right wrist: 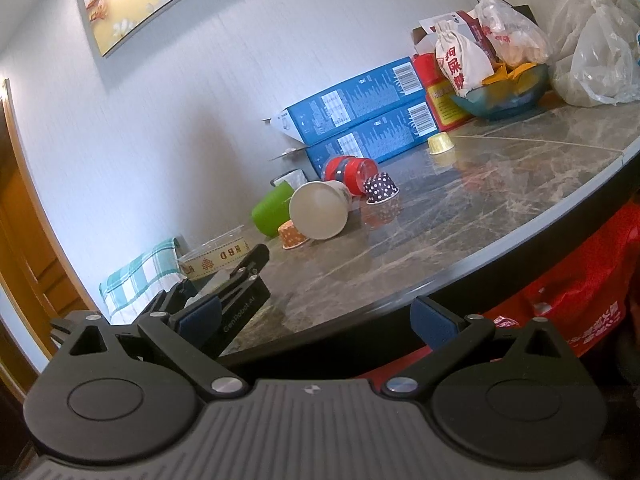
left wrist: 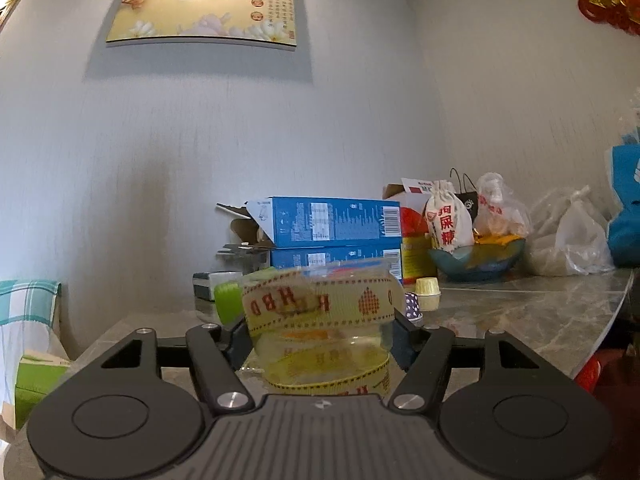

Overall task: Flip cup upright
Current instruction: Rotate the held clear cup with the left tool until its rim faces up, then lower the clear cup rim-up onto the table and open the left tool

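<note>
My left gripper [left wrist: 322, 330] is shut on a clear plastic cup [left wrist: 320, 312] with a cream "HBD" band, held upright with its rim on top, just above the marble table [left wrist: 520, 312]. The same cup [right wrist: 214, 254] and the left gripper [right wrist: 236, 276] show at the left of the right wrist view. My right gripper [right wrist: 316, 320] is open and empty, off the table's front edge. A white paper cup [right wrist: 320, 210], a green cup [right wrist: 272, 208] and a red-banded clear cup [right wrist: 350, 172] lie on their sides.
Small paper cupcake liners stand mouth-down: orange [right wrist: 294, 234], dark dotted [right wrist: 382, 188], yellow [right wrist: 440, 144]. Blue boxes [right wrist: 360, 120], a bowl with bags [right wrist: 500, 92] and plastic bags [right wrist: 592, 56] line the back wall. A red bag [right wrist: 580, 292] hangs below the table edge.
</note>
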The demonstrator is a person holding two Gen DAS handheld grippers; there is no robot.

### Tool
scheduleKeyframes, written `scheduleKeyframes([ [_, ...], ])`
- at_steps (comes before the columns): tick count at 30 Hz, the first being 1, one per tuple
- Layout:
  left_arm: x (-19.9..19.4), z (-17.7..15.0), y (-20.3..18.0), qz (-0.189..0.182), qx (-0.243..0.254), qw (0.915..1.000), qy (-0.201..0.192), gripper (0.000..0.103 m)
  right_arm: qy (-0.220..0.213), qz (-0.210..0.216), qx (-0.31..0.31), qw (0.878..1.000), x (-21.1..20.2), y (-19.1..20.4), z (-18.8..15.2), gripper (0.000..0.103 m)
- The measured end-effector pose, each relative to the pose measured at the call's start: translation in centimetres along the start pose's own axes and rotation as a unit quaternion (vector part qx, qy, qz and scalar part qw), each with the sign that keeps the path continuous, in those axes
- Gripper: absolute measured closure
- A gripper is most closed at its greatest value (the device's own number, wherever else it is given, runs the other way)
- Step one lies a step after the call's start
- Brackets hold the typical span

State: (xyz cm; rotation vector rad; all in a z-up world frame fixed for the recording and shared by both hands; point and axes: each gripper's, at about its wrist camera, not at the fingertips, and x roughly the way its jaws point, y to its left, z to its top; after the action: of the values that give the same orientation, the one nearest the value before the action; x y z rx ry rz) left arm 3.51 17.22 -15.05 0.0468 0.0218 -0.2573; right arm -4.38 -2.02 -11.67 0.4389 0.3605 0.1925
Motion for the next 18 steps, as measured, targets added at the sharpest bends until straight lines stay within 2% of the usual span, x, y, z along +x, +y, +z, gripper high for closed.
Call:
scheduleKeyframes([
  [9, -0.2, 0.2, 0.7, -0.013, 0.002, 0.9997, 0.02, 0.003, -0.002, 0.002, -0.007, 1.0, -0.3, 0.5, 0.1, 0.001],
  [18, -3.3, 0.4, 3.0, -0.076, 0.004, 0.9956, 0.053, 0.002, -0.013, 0.006, -0.013, 1.0, -0.8, 1.0, 0.3, 0.001],
])
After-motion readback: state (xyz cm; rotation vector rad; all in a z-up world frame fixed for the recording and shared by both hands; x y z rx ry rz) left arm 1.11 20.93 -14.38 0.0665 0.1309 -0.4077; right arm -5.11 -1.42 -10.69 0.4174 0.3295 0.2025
